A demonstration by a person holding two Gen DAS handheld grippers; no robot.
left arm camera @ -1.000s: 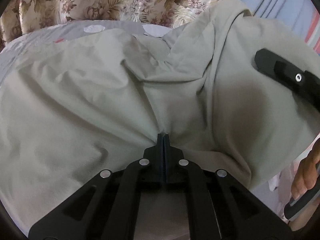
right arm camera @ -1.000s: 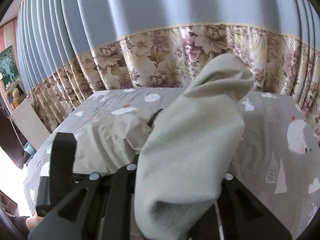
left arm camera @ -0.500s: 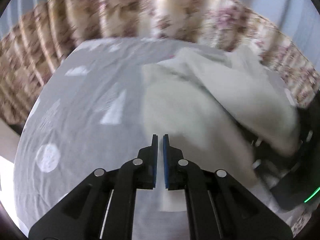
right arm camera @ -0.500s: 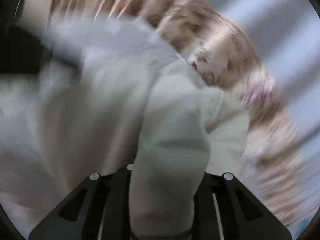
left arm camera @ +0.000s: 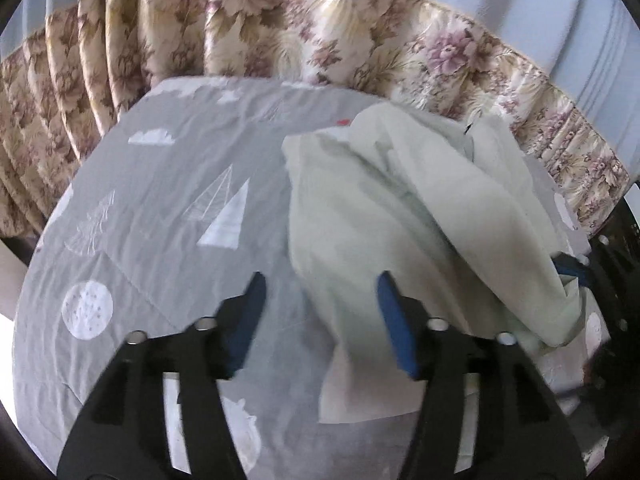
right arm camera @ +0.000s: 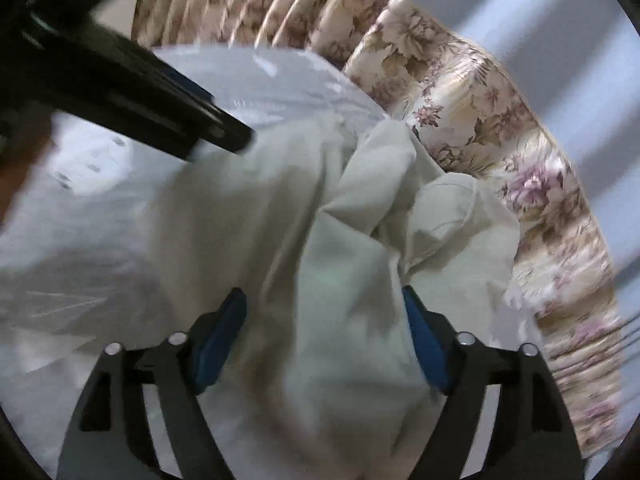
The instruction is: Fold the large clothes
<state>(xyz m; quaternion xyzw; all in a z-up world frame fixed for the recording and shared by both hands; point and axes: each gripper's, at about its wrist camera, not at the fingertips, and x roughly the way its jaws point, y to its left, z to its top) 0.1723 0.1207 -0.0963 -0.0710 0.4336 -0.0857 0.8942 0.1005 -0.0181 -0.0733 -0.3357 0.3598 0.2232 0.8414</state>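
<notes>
The pale green garment (left arm camera: pixel 400 216) lies in a bunched heap on the grey bedsheet (left arm camera: pixel 160 208), which has white trees, clouds and circles printed on it. The heap sits toward the far right side of the bed, close to the flowered curtain (left arm camera: pixel 304 28) that hangs behind the bed.

The left gripper (left arm camera: pixel 320 304) points down at the bed. Its jaws have just been opening and now stand wide apart. 1 edge of the garment runs between the 2 blue pads, near the right pad, but the pads do not press on it. The left pad is over bare sheet.

The right gripper (right arm camera: pixel 322 312) also points down, right over the heap. Its jaws have just been opening too, and they now stand wide. A thick fold of the garment (right arm camera: pixel 344 280) lies between its blue pads. The cloth reaches close to the right pad, and the picture is too blurry to tell if it touches. It does not look squeezed.

In the right wrist view, the black fingers (right arm camera: pixel 168 92) of the left gripper show at the top left, above the sheet and beside the heap.
</notes>
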